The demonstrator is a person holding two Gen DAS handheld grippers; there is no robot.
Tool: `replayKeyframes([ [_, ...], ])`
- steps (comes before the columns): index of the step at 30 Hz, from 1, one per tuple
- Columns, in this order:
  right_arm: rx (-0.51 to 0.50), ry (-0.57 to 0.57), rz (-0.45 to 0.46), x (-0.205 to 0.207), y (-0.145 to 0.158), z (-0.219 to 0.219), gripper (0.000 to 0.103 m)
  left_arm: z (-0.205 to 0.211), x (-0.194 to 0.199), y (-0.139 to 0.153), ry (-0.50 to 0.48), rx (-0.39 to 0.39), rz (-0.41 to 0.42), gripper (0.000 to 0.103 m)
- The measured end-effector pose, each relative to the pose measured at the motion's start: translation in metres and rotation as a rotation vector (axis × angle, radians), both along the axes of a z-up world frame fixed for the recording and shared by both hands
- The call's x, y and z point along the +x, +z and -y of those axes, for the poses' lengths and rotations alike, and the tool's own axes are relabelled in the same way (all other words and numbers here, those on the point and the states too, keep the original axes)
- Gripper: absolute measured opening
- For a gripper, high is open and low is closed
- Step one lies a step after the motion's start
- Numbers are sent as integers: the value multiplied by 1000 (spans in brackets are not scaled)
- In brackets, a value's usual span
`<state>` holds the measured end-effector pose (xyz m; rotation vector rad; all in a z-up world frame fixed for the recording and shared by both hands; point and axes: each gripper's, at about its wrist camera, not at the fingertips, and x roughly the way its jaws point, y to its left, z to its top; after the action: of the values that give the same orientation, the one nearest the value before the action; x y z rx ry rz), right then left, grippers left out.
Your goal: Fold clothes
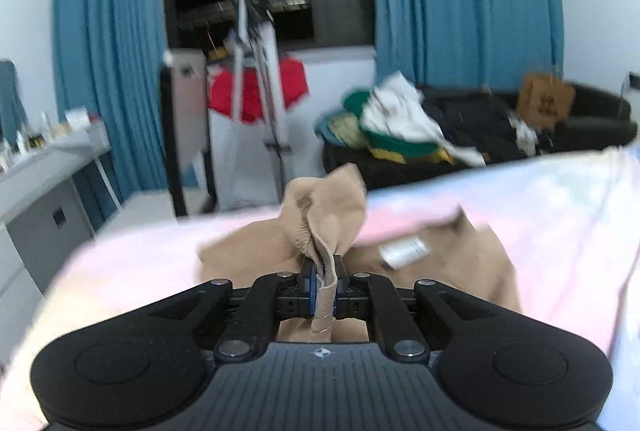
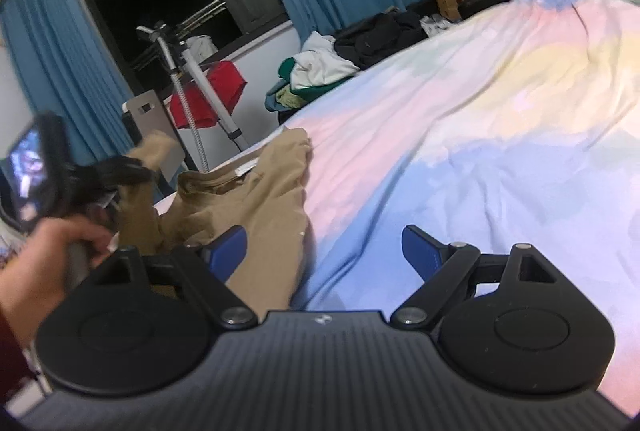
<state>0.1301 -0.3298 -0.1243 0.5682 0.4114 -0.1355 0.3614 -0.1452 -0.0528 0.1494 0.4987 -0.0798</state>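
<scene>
Left wrist view, left gripper (image 1: 324, 277): I am clamping its blue pads on a ribbed hem of the tan garment (image 1: 452, 263), lifting that edge above the bed.
Left wrist view, garment: it is lying crumpled on the pastel bedspread (image 1: 540, 207), white label (image 1: 404, 251) showing.
Right wrist view, right gripper (image 2: 324, 251): I am holding it released, jaws wide, hovering over the bedspread just right of the garment.
Right wrist view, hand (image 2: 52, 251): it is gripping the left tool at the garment's left.
</scene>
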Motion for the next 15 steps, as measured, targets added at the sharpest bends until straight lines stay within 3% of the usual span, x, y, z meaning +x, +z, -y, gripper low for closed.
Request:
replayKeyframes([
  [3,29,-2,-14,0,-6,6,86,15,3,-24,7,-27,-60,16],
  [5,30,2,-19,2,-9,7,86,12,1,-31,22,-50,-77,35],
  [9,-24,22,-14,4,-9,0,86,-1,-14,-30,-4,-89,-111,50],
  [11,-38,42,-3,5,-8,-4,86,-32,-37,-19,-22,-127,-133,60],
  [15,-44,88,2,5,-5,-8,86,-108,-94,5,-35,-279,-235,60],
])
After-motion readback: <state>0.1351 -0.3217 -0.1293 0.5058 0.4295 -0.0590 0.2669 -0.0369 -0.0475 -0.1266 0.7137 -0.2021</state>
